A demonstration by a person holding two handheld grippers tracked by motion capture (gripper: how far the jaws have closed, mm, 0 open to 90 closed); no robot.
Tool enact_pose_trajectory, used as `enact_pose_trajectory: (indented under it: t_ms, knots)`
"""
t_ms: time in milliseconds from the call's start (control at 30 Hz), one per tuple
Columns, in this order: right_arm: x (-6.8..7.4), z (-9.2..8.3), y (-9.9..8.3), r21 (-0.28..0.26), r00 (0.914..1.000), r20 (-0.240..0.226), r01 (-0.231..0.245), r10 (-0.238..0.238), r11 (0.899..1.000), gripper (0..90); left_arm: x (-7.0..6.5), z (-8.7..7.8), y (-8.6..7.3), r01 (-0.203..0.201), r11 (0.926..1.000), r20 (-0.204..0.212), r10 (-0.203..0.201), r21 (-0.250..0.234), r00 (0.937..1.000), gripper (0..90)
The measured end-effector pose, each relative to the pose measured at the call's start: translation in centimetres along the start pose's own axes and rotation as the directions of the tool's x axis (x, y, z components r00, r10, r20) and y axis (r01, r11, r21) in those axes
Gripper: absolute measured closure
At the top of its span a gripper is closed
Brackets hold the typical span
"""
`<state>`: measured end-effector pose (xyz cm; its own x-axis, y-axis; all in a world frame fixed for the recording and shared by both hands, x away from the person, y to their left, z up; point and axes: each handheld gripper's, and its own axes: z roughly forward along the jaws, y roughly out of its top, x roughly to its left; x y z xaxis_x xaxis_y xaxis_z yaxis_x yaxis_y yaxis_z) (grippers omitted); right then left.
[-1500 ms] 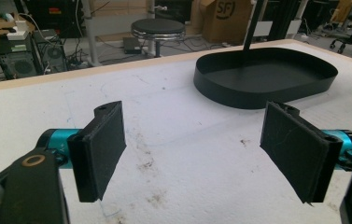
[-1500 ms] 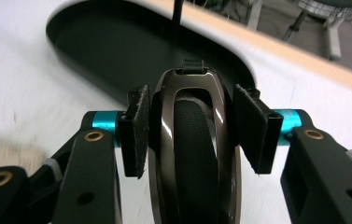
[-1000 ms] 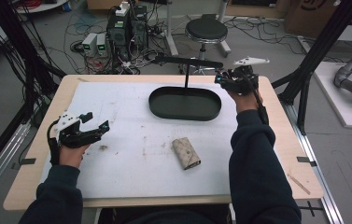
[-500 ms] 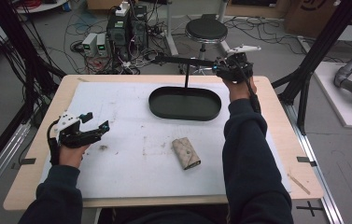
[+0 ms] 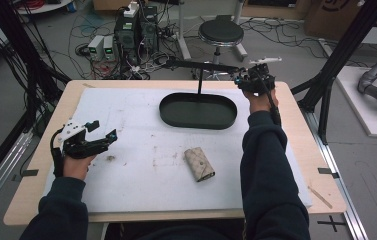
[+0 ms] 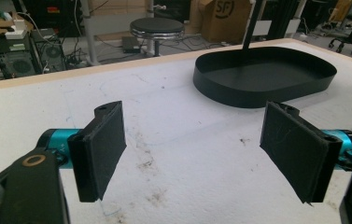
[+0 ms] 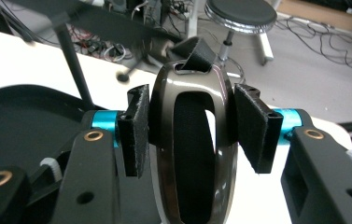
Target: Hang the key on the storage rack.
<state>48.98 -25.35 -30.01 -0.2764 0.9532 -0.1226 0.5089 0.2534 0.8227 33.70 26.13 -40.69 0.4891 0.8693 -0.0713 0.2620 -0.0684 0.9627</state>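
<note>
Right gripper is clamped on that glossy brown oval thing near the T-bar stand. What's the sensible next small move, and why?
Probably carry the brown oval ring a little further toward the horizontal bar of the black stand. The right gripper is shut on the ring, raised at the table's far edge close to the bar's end. The left gripper is open with nothing between its jaws, so it can wait.

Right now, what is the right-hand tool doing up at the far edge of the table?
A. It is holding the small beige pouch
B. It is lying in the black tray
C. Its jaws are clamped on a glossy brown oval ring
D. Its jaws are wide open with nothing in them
C: in the right gripper view the jaws of the right gripper press both sides of the brown ring; the pouch lies untouched on the mat.
</note>
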Motion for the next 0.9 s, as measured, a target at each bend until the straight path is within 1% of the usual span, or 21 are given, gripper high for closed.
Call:
enact_pose_trajectory:
  t_ms: [33,100,133,167,200,233,267,300,333,400,500,567,600,700,767,800,833,867,900]
  knots:
    - [-0.1,0.9,-0.9,0.049,0.9997,-0.018,-0.018,0.019,0.999,50.0,0.0,0.0,0.0,-0.003,1.0000,0.001,0.003,0.004,1.0000,22.1]
    - [0.0,1.5,-1.4,0.078,0.9995,-0.025,-0.018,0.020,0.997,50.0,0.0,0.1,0.0,-0.002,1.0000,0.001,0.002,0.004,1.0000,22.1]
    - [0.0,1.5,-1.4,0.078,0.9995,-0.025,-0.018,0.020,0.997,50.0,0.0,0.1,0.0,-0.002,1.0000,0.002,0.002,0.005,1.0000,22.1]
    - [0.1,1.9,-1.7,0.079,0.9996,-0.021,-0.016,0.017,0.997,50.0,0.0,0.1,0.0,-0.004,1.0000,0.002,0.004,0.007,1.0000,22.1]
    - [0.3,2.5,-2.3,0.075,0.9999,-0.005,-0.012,0.013,0.997,49.9,0.0,0.1,0.0,-0.005,1.0000,0.002,0.005,0.008,1.0000,22.1]
    - [0.3,2.5,-2.3,0.075,0.9999,-0.005,-0.012,0.013,0.997,49.9,-0.1,0.1,0.0,-0.004,1.0000,0.001,0.004,0.005,1.0000,22.1]
    - [0.5,3.3,-2.9,0.084,0.9995,-0.018,-0.024,0.025,0.996,49.8,0.0,0.1,0.0,-0.003,1.0000,0.002,0.003,0.005,1.0000,22.1]
    - [0.5,3.7,-3.2,0.082,0.9989,-0.025,-0.038,0.040,0.996,49.8,0.0,0.1,0.0,-0.004,1.0000,0.001,0.004,0.006,1.0000,22.1]
    - [0.5,3.7,-3.2,0.082,0.9989,-0.025,-0.038,0.040,0.996,49.8,0.0,0.1,0.0,-0.006,0.9999,0.000,0.006,0.010,1.0000,22.1]
    - [0.8,4.4,-3.6,0.069,0.9948,-0.059,-0.080,0.084,0.994,49.5,-0.1,0.1,0.0,-0.004,1.0000,0.001,0.004,0.006,1.0000,22.1]
    - [1.1,4.7,-3.6,0.063,0.9943,-0.064,-0.082,0.086,0.995,48.5,-0.1,0.1,0.0,-0.004,1.0000,0.001,0.004,0.005,1.0000,22.0]
    - [1.3,4.6,-3.5,0.040,0.9952,-0.057,-0.078,0.080,0.996,44.2,0.0,0.0,0.0,-0.004,1.0000,0.000,0.004,0.006,1.0000,22.0]
    - [1.3,4.5,-3.5,0.030,0.9944,-0.068,-0.079,0.081,0.996,43.7,0.0,0.0,0.0,-0.006,1.0000,0.001,0.006,0.006,1.0000,22.1]
    - [1.3,3.9,-3.4,0.011,0.9955,-0.083,-0.045,0.046,0.999,41.2,0.0,0.1,0.0,-0.008,0.9999,0.004,0.008,0.011,1.0000,22.1]
    - [1.1,3.3,-3.3,0.013,0.9942,-0.104,-0.023,0.024,1.000,40.1,-0.1,0.1,0.0,-0.010,0.9999,0.005,0.010,0.011,0.9999,22.1]
    - [1.0,2.5,-3.4,0.018,0.9917,-0.128,-0.003,0.005,1.000,38.7,-0.1,0.1,-0.1,-0.009,0.9999,0.006,0.009,0.012,0.9999,22.1]
    - [1.0,2.5,-3.4,0.018,0.9917,-0.128,-0.003,0.005,1.000,38.7,-0.1,0.1,-0.1,-0.009,0.9999,0.006,0.009,0.012,0.9999,22.1]
    - [0.7,1.4,-3.5,0.015,0.9887,-0.149,0.018,-0.015,1.000,37.4,-0.1,0.1,-0.1,-0.011,0.9999,0.005,0.011,0.012,0.9999,22.1]
    - [0.5,0.8,-3.5,0.013,0.9883,-0.149,0.035,-0.033,0.999,36.4,-0.1,0.1,-0.1,-0.010,0.9999,0.006,0.010,0.013,0.9999,22.0]
